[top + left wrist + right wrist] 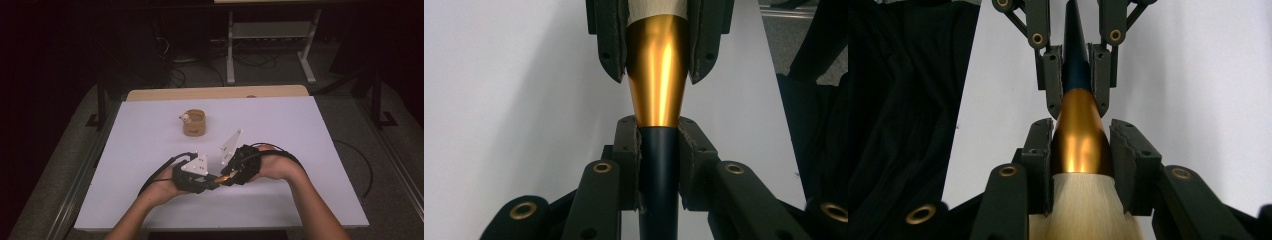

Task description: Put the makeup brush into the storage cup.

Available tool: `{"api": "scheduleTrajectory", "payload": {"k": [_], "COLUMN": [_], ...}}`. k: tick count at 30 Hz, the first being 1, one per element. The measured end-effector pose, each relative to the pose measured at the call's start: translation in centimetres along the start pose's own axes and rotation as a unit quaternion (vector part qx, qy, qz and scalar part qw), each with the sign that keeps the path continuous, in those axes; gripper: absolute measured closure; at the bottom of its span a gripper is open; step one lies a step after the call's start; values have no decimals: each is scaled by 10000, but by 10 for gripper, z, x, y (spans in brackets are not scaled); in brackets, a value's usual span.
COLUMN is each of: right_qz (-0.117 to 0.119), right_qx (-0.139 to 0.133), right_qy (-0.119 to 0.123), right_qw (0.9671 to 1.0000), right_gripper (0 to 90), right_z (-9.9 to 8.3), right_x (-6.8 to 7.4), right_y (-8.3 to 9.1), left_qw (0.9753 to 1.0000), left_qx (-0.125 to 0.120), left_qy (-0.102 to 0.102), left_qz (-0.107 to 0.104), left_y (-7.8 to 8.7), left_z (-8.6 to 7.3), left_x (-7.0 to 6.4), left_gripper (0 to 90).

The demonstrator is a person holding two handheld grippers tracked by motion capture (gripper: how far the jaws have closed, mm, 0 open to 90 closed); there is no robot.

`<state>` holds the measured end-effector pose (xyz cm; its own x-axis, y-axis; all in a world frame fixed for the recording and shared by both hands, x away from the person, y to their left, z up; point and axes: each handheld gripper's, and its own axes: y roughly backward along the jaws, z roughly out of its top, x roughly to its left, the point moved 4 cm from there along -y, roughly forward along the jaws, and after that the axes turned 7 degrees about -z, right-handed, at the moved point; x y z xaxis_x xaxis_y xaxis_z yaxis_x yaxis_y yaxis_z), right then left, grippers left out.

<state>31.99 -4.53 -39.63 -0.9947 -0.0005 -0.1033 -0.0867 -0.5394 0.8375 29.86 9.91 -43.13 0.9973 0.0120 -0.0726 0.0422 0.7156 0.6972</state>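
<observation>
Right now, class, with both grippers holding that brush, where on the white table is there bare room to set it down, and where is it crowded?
Free: the table right of the wooden cup, the left side beside it, and the near strip by the forearms. Crowded: the near centre, where left gripper and right gripper both clamp the brush.

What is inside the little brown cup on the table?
A small pale thing peeks over the rim of the brown cup. The cup's wall hides whatever lies deeper inside.
</observation>
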Motion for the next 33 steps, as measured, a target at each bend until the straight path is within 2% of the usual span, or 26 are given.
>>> {"api": "scheduleTrajectory", "payload": {"k": [9,15,19,25,28,29,30,32,33], "right_qz": [45,97,84,0,-4,32,6,-1,-91], "right_qx": [-11,9,-29,-265,-365,-440,-563,-572,-683], "right_qy": [-24,0,-11,-184,-378,-439,-393,-573,-542], "right_qw": [10000,10000,10000,9995,9986,9981,9976,9967,9961], "right_gripper": [618,616,597,377,267,225,182,130,123], "right_z": [-1,-1,-1,-2,-3,-3,-3,-4,-4], "right_x": [0,1,0,-3,-4,-4,-6,-5,-7], "right_y": [0,-3,-2,4,7,7,7,8,8], "left_qw": [10000,9999,9998,9997,9997,9996,9996,9997,9997], "left_qx": [-14,37,-30,-31,-76,-67,-66,-74,-71], "left_qy": [-10,94,178,224,238,246,247,202,211], "left_qz": [-1,-75,-97,-97,-78,-90,-106,-95,-83], "left_y": [0,0,1,2,3,3,4,4,5], "left_z": [0,-1,0,-3,-3,-3,-3,-3,-3], "left_x": [0,-1,0,1,2,3,3,4,5], "left_gripper": [740,744,744,744,744,744,744,744,744]}}
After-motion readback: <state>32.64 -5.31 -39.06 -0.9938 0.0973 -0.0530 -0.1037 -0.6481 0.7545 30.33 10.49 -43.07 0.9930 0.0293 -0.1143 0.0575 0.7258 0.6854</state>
